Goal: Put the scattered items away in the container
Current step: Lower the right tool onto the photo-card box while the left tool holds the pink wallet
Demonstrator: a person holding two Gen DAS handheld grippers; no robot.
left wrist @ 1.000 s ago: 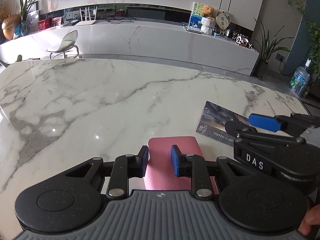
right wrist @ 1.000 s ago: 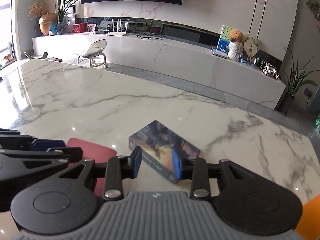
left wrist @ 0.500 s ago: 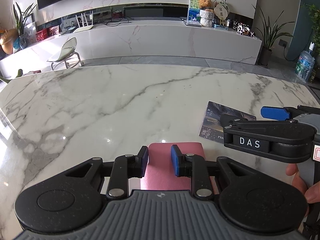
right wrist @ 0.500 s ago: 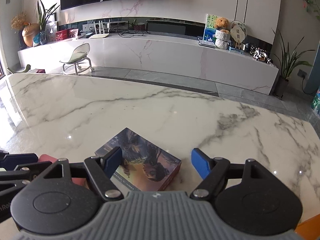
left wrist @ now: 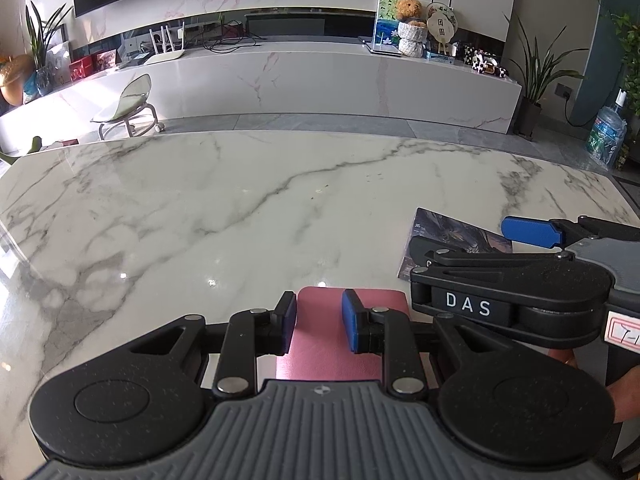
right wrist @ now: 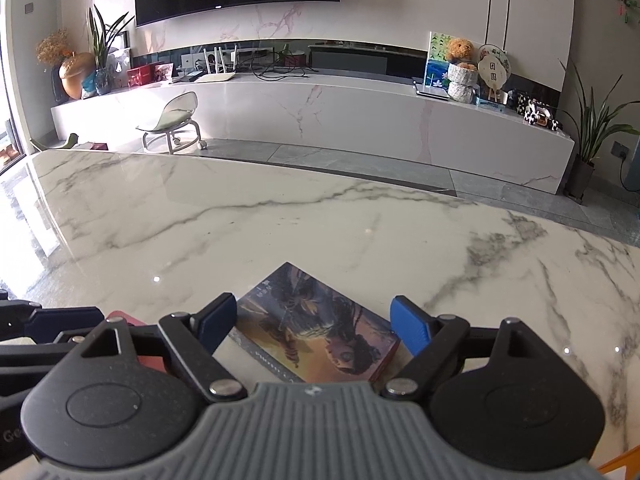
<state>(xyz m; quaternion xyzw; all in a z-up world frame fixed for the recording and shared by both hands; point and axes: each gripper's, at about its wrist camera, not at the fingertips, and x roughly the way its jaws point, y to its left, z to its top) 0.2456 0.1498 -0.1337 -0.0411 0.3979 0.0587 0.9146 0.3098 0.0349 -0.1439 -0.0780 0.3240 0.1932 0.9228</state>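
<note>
The right tongs point(left wrist: 516, 248), seen side-on from the left wrist view, are wearing a black plate lettered "DAS" in white; a red-bordered label further back on their body is cut off by the frame edge and cannot be read. The printed card box point(right wrist: 316, 336) is showing a line of small lettering along its near edge, too fine to make out, and painted artwork of a figure on its top face. It is lying flat on the marble bench point(right wrist: 280, 224), well forward of the bench's near edge.

The right tongs point(right wrist: 312, 324) are angling down over that box with their blue pads point(right wrist: 408, 324) standing wide to either side of it, clear of its edges; the jaws have just been opening, and the box is sitting between them unheld.

The left tongs point(left wrist: 318, 322) are angling down over a pink flat item point(left wrist: 332, 340), its near part hidden under the gripper body, so what it is cannot be told. Their pads point(left wrist: 352, 320) are standing a narrow gap apart above its surface; whether they are touching it is unclear.

A fingertip point(left wrist: 624, 392) is peeking in at the right edge of the left view. An orange edge point(right wrist: 624, 462) is cut off at the lower right corner of the right view.
</note>
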